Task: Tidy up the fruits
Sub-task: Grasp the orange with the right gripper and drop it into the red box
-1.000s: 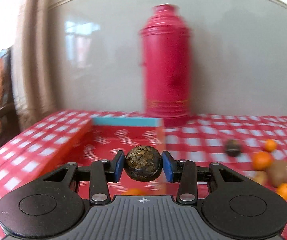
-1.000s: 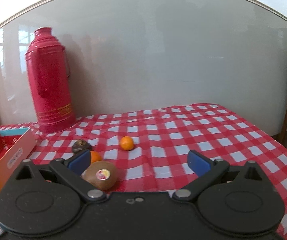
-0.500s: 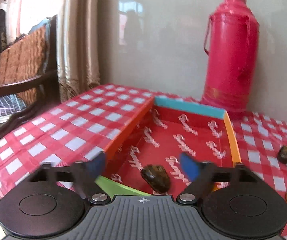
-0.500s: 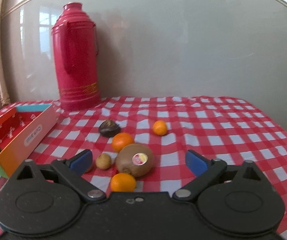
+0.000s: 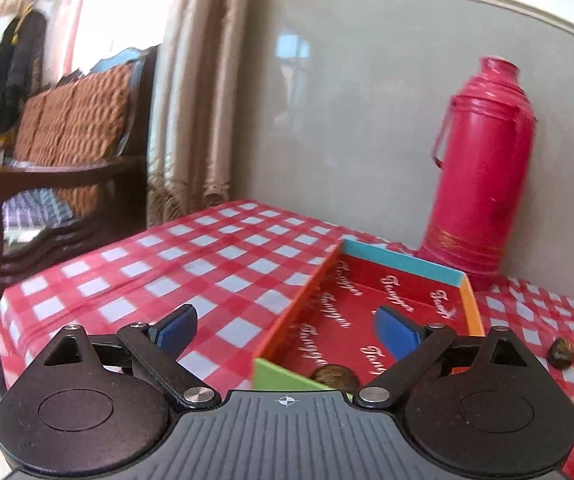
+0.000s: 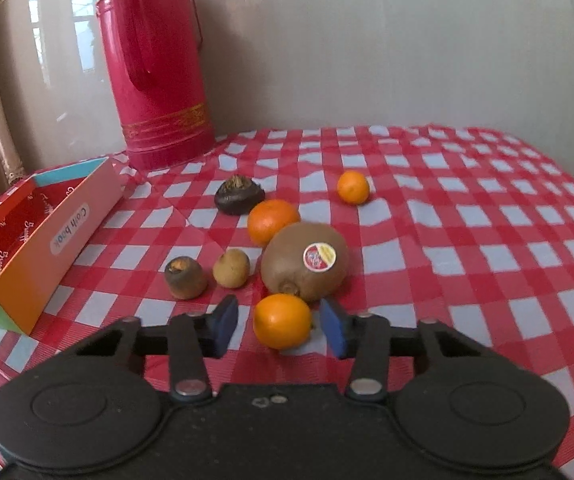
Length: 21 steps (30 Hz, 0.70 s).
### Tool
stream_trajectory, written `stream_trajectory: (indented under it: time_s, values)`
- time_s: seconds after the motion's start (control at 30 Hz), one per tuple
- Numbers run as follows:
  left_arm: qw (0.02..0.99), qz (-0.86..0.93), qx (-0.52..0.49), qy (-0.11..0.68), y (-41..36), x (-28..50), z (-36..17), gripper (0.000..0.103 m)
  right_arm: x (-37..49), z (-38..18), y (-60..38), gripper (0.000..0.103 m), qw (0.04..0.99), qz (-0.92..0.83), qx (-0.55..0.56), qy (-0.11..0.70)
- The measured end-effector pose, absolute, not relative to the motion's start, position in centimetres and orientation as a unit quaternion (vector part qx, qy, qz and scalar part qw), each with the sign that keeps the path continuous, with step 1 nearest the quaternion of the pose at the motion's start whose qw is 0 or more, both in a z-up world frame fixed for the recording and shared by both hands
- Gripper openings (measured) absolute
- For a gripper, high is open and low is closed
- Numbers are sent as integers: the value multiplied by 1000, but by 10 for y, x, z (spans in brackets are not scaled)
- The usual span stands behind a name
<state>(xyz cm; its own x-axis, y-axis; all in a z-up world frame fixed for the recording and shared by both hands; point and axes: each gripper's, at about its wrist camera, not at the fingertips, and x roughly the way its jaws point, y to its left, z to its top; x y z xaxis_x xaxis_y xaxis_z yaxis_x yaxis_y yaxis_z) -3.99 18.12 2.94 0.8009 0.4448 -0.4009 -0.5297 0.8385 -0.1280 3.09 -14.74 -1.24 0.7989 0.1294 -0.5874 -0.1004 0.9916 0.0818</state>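
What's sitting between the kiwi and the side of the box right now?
In the right wrist view, a small tan fruit and a dark round fruit lie on the cloth between the kiwi and the box.

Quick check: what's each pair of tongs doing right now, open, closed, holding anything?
Left tongs: open and empty, having just widened, above the red box.
Right tongs: open, just been closing around the nearest orange; pads not yet pressing it.
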Motion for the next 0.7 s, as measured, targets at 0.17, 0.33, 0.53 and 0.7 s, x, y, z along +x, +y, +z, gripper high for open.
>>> stream_trajectory:
  time_s: [0.17, 0.33, 0.53, 0.7]
  values:
    - [933, 279, -144, 178, 201, -50, 26, 95, 28, -12, -144, 27, 950, 61, 17, 307]
    - [929, 287, -150, 177, 211, -56, 23, 96, 33, -18, -141, 26, 943, 65, 17, 325]
    - [924, 296, -164, 178, 222, -63, 21, 96, 26, -9, -132, 26, 952, 77, 5, 295]
    - [918, 309, -174, 178, 234, -73, 18, 98, 21, 7, -113, 26, 959, 128, 24, 253]
